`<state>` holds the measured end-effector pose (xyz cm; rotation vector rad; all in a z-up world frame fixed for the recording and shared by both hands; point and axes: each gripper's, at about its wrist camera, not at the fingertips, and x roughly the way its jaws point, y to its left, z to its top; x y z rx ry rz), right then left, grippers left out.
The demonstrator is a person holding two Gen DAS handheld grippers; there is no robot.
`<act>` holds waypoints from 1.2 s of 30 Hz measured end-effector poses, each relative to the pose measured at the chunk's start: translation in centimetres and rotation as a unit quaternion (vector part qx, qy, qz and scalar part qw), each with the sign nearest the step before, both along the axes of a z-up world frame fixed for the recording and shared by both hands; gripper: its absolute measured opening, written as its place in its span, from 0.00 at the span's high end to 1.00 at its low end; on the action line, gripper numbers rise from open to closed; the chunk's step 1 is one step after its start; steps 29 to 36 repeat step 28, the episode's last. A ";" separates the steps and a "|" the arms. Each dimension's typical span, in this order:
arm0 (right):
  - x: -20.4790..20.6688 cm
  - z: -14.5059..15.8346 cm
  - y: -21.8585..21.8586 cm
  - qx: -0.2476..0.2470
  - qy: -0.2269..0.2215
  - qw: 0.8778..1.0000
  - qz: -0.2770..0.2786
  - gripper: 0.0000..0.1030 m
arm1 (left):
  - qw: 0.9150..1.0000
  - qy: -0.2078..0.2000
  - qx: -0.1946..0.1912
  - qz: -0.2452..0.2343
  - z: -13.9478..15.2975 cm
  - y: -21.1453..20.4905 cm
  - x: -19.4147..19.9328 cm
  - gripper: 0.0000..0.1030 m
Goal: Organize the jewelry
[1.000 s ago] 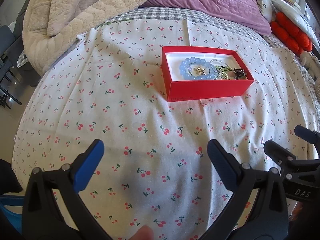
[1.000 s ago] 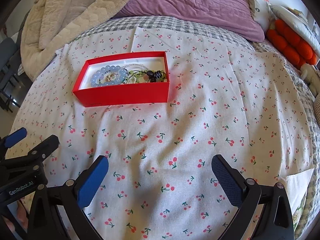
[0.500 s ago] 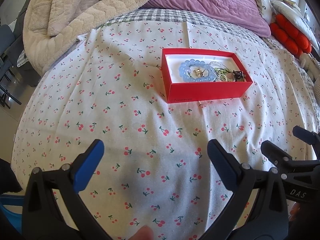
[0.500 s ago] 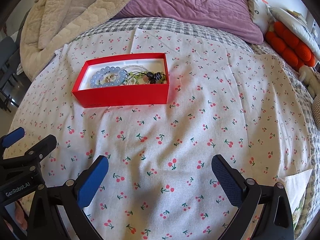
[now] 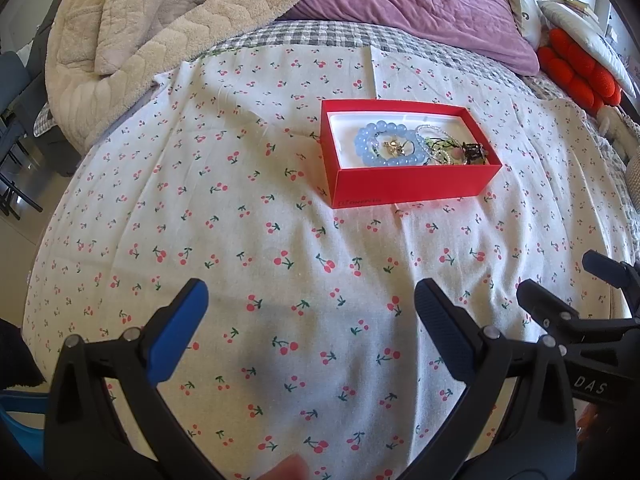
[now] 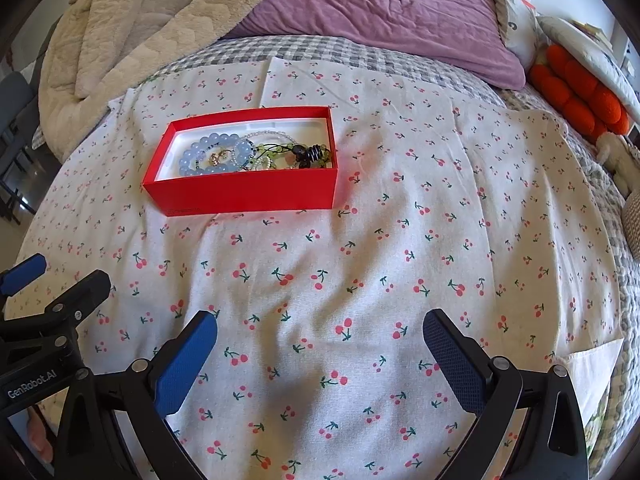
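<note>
Bed, cherry-print cloth (image 5: 280,240) as work surface. Red box (image 5: 412,184) mid-cloth, well apart from both grippers, holding tangled jewelry: blue bead bracelet (image 5: 386,144), dark clasp piece (image 6: 310,154). Left gripper (image 5: 310,302) spread, empty; right gripper (image 6: 320,332) spread, empty. Judgement: pieces light, slippery, snag-prone; pinch bracelet across bead strand, lift slowly.

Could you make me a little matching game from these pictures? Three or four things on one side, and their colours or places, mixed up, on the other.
Things:
1. Box
2. Big bead bracelet
3. Quilt
4. Round cushions

Descriptions:
A. purple, at the far end of the bed
B. orange-red, at the far right edge
C. red outside, white inside, on the cherry-print cloth
D. pale blue, lying in the box's left half

Pairs: 1-C, 2-D, 3-A, 4-B
</note>
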<state>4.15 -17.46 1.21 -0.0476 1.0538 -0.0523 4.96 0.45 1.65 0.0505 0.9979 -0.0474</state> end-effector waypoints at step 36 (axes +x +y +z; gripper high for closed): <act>0.0 0.0 -0.2 0.008 -0.001 1.000 -0.008 0.00 | 1.000 0.000 0.006 -0.001 -0.1 -0.3 0.0 0.01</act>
